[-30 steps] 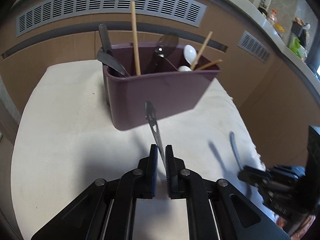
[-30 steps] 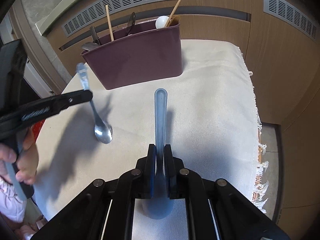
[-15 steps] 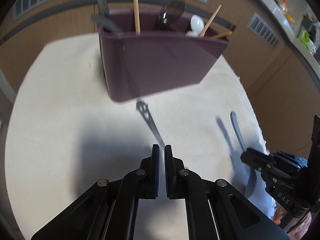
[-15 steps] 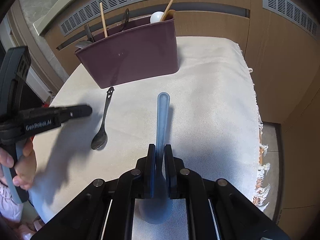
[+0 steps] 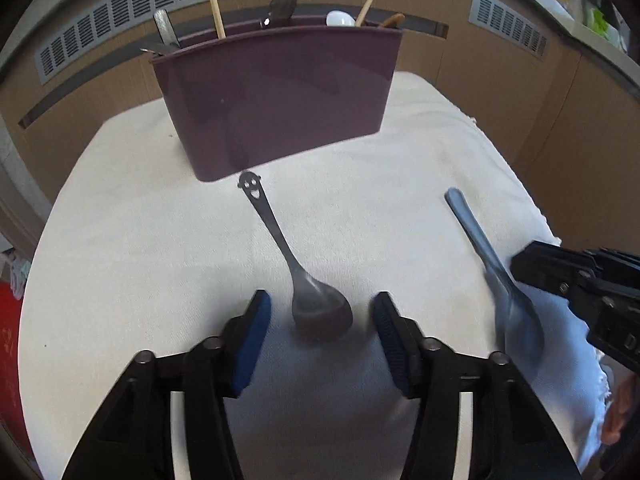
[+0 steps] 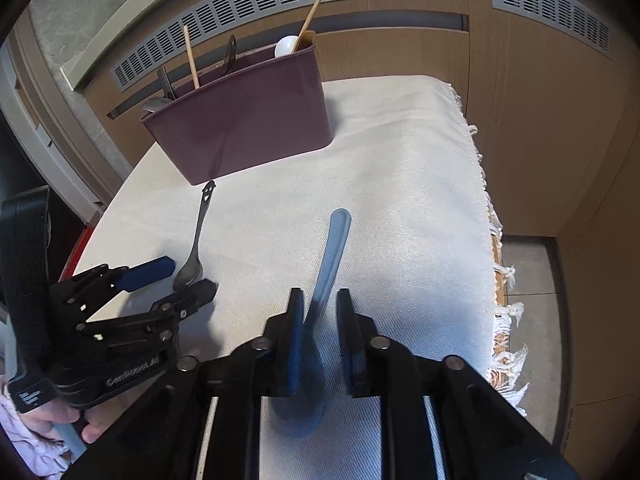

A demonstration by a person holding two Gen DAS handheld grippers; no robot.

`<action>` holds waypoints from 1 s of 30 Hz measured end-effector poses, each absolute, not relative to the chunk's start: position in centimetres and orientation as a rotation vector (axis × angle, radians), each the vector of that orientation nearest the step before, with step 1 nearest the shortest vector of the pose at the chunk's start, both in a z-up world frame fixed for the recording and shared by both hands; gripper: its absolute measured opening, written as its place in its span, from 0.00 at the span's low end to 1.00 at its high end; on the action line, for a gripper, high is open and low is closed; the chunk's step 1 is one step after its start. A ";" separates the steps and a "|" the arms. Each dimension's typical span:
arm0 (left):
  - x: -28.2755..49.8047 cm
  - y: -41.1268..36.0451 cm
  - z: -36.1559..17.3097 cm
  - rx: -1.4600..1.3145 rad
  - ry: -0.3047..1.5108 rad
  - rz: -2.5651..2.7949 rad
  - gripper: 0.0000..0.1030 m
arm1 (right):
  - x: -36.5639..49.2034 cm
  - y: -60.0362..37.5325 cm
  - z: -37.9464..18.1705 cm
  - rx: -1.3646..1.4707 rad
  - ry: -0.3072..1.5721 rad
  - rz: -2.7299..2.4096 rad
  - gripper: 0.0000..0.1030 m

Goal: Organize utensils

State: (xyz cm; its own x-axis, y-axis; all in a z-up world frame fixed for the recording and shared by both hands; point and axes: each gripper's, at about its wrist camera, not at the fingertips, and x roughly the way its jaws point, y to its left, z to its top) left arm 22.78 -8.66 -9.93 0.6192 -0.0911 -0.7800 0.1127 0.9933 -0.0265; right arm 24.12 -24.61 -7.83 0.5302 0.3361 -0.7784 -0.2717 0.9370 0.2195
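A metal spoon (image 5: 272, 224) with a smiley-face handle lies on the white cloth, its bowl between the fingertips of my left gripper (image 5: 320, 308). The jaws are opening and the pads stand clear of it. In the right wrist view the left gripper (image 6: 188, 276) straddles that metal spoon (image 6: 198, 232). My right gripper (image 6: 320, 300) is opening around a light blue spoon (image 6: 336, 236) that rests on the cloth, handle pointing away. From the left wrist view the blue spoon (image 5: 480, 248) lies by the right gripper (image 5: 524, 276). Behind both stands the purple utensil caddy (image 5: 280, 100).
The caddy (image 6: 248, 128) holds chopsticks, dark cutlery and a white spoon. The white cloth (image 6: 400, 160) covers a small table, with a fringed edge (image 6: 496, 240) dropping off at the right. Brown cabinet fronts with grey vents rise behind. A hand shows at each gripper's handle.
My left gripper came down and forward with the metal spoon, laid it on the cloth and let go, jaws parting wide. The right gripper's jaws have parted around the blue spoon.
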 end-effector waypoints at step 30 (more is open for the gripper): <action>17.1 -3.6 0.0 -0.020 0.636 -0.161 0.29 | 23.0 -21.9 -5.5 0.001 0.896 0.398 0.09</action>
State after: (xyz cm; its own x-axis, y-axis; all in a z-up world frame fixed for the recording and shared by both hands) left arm 17.15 -3.59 0.04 0.7924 -0.1555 -0.5898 0.1432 0.9874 -0.0680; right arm 22.97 -21.91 -5.54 0.5565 0.3376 -0.7592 -0.3371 0.9269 0.1651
